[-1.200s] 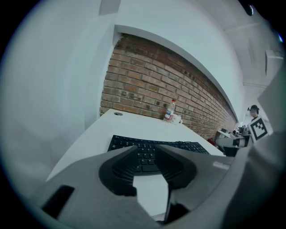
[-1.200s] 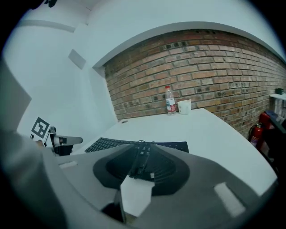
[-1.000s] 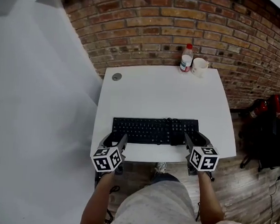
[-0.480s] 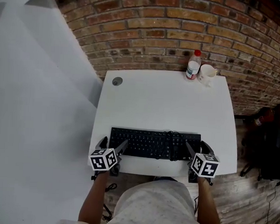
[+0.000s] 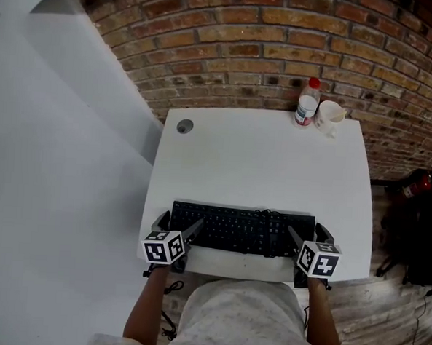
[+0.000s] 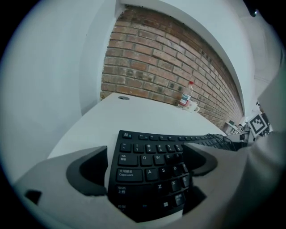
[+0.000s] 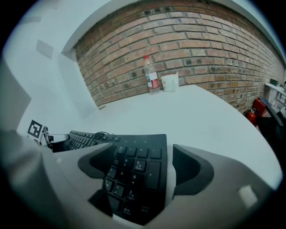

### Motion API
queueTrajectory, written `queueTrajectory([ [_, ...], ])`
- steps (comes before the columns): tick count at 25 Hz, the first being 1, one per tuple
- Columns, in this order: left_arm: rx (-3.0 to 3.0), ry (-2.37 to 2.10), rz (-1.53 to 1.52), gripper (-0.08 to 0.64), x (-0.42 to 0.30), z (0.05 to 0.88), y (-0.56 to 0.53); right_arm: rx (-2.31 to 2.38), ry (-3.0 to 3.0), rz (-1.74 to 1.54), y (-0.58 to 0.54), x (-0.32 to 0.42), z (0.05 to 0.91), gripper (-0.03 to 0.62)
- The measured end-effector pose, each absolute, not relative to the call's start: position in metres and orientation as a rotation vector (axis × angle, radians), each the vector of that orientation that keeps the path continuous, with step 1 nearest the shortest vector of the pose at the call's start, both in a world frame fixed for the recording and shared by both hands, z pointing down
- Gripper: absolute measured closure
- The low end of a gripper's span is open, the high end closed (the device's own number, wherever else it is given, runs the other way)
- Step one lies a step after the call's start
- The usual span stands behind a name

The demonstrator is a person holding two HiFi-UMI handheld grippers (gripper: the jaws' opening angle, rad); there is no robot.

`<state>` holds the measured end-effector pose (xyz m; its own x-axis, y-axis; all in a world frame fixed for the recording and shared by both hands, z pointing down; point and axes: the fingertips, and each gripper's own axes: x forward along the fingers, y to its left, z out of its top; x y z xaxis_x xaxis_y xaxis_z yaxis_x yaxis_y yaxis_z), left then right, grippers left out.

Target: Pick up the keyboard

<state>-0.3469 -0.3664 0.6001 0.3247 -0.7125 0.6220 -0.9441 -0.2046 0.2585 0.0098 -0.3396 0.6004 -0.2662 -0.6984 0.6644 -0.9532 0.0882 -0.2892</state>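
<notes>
A black keyboard (image 5: 242, 230) lies flat on the white table (image 5: 260, 163), close to its front edge. My left gripper (image 5: 179, 222) straddles the keyboard's left end, and its jaws are opening. In the left gripper view the letter keys of the keyboard (image 6: 152, 165) sit between the jaws of the left gripper (image 6: 147, 154), with a strip of bare table showing beside the left pad. My right gripper (image 5: 311, 232) straddles the number-pad end, its jaws also opening. In the right gripper view the keyboard (image 7: 134, 165) lies loose inside the right gripper (image 7: 142, 156).
A plastic bottle (image 5: 306, 102) and a white cup (image 5: 329, 115) stand at the table's far right corner against the brick wall. A round cable grommet (image 5: 184, 127) sits at the far left. Dark bags (image 5: 417, 224) rest on the floor to the right.
Both grippers have come down toward the table's front edge with the keyboard between them. Their jaws have spread wider apart.
</notes>
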Motion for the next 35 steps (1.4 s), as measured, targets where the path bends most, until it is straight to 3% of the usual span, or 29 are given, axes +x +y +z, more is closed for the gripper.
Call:
queueTrajectory([
  [7, 1.973, -1.472, 0.529, 0.032, -0.347, 0.605, -0.369, 1.629, -2.013, 1.051, -0.341, 0.009, 0.608, 0.166],
  [10, 1.977, -1.438, 0.547, 0.055, -0.344, 0.606, -0.368, 1.622, -2.024, 1.077, -0.341, 0.005, 0.607, 0.216],
  [19, 1.955, -1.393, 0.535, 0.1, -0.348, 0.608, -0.368, 1.671, -2.03, 1.068, -0.342, 0.003, 0.607, 0.212],
  [35, 2.058, -1.458, 0.435, 0.1, -0.344, 0.579, -0.361, 1.761, -2.088, 0.94, -0.336, 0.007, 0.572, 0.212],
])
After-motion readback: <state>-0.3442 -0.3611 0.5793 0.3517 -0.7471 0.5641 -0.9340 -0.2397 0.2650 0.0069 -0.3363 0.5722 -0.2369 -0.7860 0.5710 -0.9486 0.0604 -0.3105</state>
